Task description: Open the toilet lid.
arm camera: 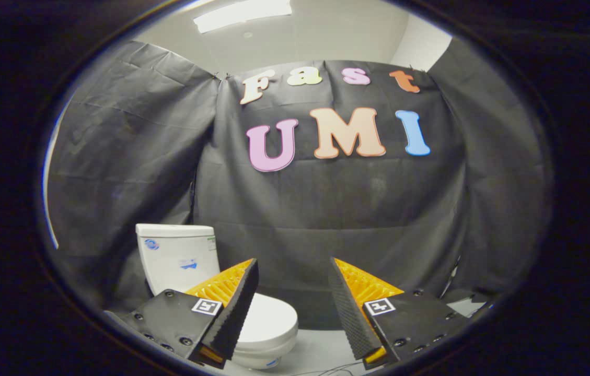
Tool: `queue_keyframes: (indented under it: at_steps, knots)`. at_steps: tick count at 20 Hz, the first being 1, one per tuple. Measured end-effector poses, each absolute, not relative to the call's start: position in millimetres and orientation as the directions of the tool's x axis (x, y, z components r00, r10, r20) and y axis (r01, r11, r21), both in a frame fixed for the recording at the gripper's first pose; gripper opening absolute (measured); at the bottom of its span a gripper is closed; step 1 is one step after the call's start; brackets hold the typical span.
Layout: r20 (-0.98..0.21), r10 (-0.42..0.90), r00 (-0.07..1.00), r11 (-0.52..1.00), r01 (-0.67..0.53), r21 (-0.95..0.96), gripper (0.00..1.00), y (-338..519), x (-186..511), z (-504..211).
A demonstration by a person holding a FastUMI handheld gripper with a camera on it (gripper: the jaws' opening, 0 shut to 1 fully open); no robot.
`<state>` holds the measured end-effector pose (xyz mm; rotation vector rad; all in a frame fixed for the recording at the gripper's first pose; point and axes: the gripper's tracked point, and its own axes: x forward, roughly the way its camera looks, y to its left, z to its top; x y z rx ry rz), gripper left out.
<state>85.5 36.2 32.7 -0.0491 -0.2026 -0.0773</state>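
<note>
— Nearest the lens, what's the gripper [292,292] doing?

— Fingers spread wide, holding nothing. Going left to right: the left finger overlaps the toilet [195,271], the right one has only the booth's dark wall beyond it.

— And the toilet lid [269,319]?

— Down flat on the bowl, just beyond the left finger, apart from both fingers. Nothing of the task looks done yet; reaching, catching the lid's edge and lifting all remain.

— Any writing?

— Small stickers on the tank [175,256], too small to read.
</note>
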Motion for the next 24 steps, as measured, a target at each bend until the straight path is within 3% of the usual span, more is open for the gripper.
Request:
queue_keyframes:
  at_steps: [4,13,24]
  knots:
    - [0.268,-0.152,0.951,0.983,0.173,-0.057,0.84,62.0,107.9,57.5]
    - [0.318,-0.201,0.927,0.979,0.205,0.02,0.84,138.9,124.3,63.7]
    - [0.195,-0.527,0.827,0.772,0.369,0.518,0.75,133.2,128.1,-21.8]
